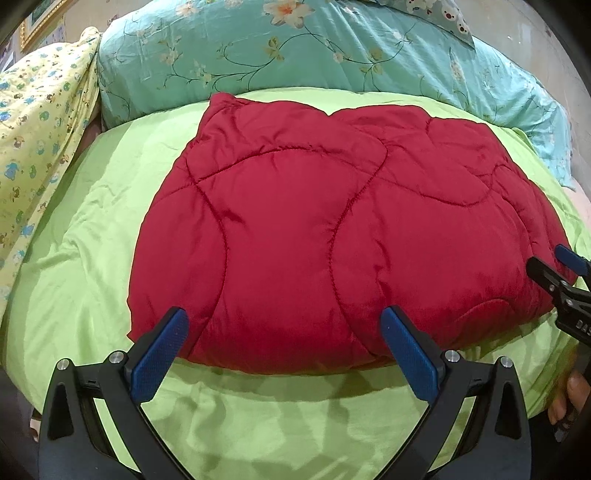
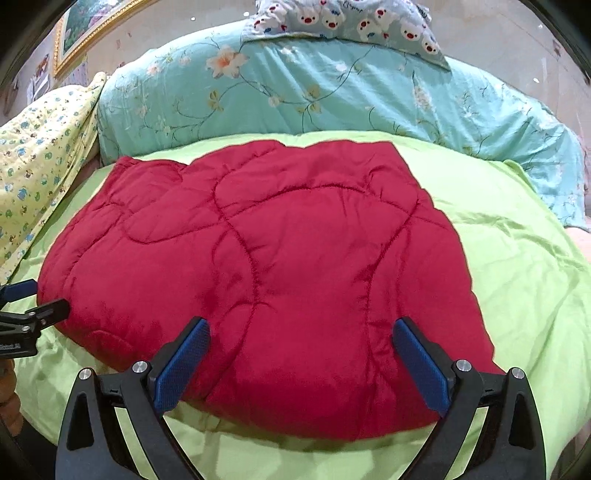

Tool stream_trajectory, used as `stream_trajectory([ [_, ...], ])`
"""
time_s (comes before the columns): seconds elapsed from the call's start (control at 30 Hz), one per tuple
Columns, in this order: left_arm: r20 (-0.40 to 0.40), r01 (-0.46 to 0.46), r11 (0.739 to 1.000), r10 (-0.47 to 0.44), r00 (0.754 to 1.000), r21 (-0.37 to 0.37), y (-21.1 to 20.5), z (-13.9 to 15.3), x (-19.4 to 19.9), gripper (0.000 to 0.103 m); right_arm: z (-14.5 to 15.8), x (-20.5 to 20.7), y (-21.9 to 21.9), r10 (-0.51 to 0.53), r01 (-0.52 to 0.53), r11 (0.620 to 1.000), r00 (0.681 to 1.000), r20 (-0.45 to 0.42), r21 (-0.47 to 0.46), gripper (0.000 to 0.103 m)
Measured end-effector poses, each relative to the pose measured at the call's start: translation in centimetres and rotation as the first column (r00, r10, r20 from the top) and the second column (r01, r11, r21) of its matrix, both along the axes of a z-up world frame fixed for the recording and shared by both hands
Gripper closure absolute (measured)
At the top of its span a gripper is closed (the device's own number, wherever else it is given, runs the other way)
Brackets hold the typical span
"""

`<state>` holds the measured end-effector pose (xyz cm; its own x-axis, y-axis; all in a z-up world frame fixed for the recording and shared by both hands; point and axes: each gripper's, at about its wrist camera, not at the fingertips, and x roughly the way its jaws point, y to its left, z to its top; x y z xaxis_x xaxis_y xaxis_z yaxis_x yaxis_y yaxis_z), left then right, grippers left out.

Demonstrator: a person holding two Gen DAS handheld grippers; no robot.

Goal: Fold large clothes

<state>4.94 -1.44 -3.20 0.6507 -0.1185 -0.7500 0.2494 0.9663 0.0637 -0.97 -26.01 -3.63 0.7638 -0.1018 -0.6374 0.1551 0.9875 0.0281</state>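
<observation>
You had one red quilted garment [image 1: 332,229] in front of you, lying folded into a thick pad on the green sheet [image 1: 92,258], roughly in the middle of the bed. There were two grippers. Your left gripper [image 1: 284,343] hovered at the garment's near edge with its jaws spread wide and nothing between them; your right gripper [image 2: 301,354] did the same further along that edge, also released and empty. In the left wrist view the right gripper showed at the far right, its tips at the garment's right corner — and the right wrist view showed the left one at the left corner.

Behind the garment you had one long teal floral pillow [image 2: 295,96], with one small pillow printed with cartoon bears [image 2: 347,22] on top of it. One yellow printed cloth [image 1: 33,140] lay along the left side. One gold picture frame [image 2: 85,33] hung on the wall.

White letters showed on the right gripper's black body in the left wrist view, cut off at the frame edge — too partial to read.

The garment's near edge sat close to the front of the bed. Bare green sheet lay to its left and right, and a narrow strip at the back before the teal pillow.
</observation>
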Motion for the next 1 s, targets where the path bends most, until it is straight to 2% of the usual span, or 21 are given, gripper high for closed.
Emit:
stream_trajectory([
  [0.13, -0.004, 0.000, 1.000, 0.000, 1.000, -0.001, 0.0, -0.1, 0.0, 0.000, 0.8, -0.8, 0.0, 0.015, -0.016, 0.999, 1.000, 0.021, 0.043, 0.002],
  [0.33, -0.005, 0.009, 1.000, -0.009, 1.000, -0.009, -0.2, 0.3, 0.1, 0.000, 1.7, 0.5, 0.6, 0.083, -0.080, 0.990, 0.996, -0.020, 0.119, 0.006],
  [0.4, -0.005, 0.021, 1.000, -0.021, 1.000, -0.015, -0.3, 0.6, 0.5, 0.000, 2.3, 1.3, 1.2, 0.108, -0.104, 0.988, 0.994, -0.031, 0.118, 0.014],
  [0.57, -0.007, 0.048, 0.997, -0.048, 0.999, -0.055, -0.7, 1.7, 1.9, 0.000, 2.7, 4.0, 1.9, 0.140, -0.131, 0.985, 0.987, -0.076, 0.109, 0.044],
  [0.67, -0.009, 0.060, 0.997, -0.060, 0.998, -0.050, -1.3, 1.7, 3.1, 0.000, 1.9, 6.1, 1.5, 0.134, -0.120, 0.985, 0.984, -0.113, 0.124, 0.045],
  [0.77, -0.060, 0.063, 0.996, -0.067, 0.996, -0.068, -1.5, 0.4, 5.2, 0.001, 0.6, 8.0, 0.9, 0.123, -0.104, 0.985, 0.982, -0.146, 0.136, 0.045],
  [1.0, -0.065, 0.034, 0.998, -0.038, 0.997, -0.061, -2.0, -0.5, 8.6, 0.000, -0.4, 10.0, -0.3, 0.106, -0.077, 0.982, 0.981, -0.165, 0.171, 0.047],
])
